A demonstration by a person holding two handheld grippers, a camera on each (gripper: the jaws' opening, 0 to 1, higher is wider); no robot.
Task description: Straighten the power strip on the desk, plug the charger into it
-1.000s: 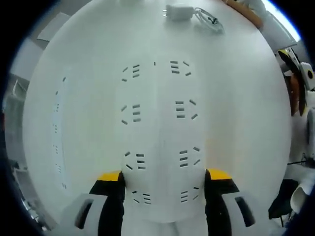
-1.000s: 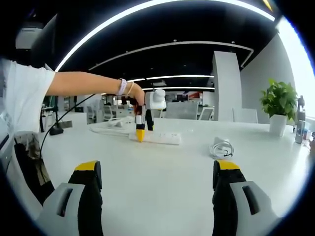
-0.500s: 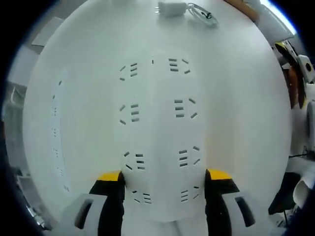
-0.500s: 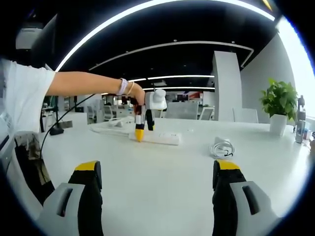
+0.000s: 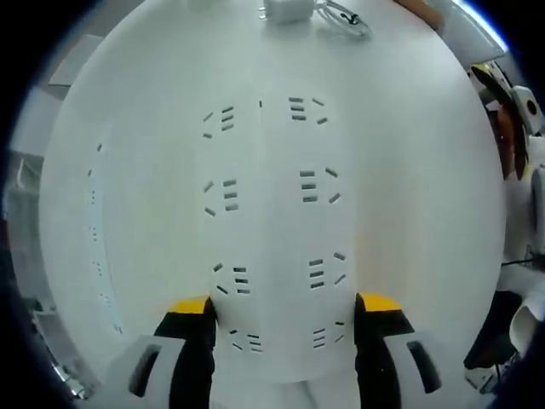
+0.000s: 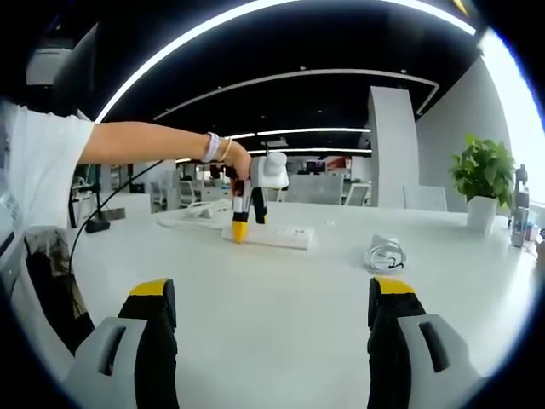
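Left view close above power strip (right view faces it distantly).

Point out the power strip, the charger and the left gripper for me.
power strip (image 5: 271,230): left gripper view, bare white top face between socket rows.
charger (image 6: 382,255): right gripper view, white body with coiled cable on the desk.
left gripper (image 6: 247,223): right gripper view, between its yellow-tipped jaws at the strip.
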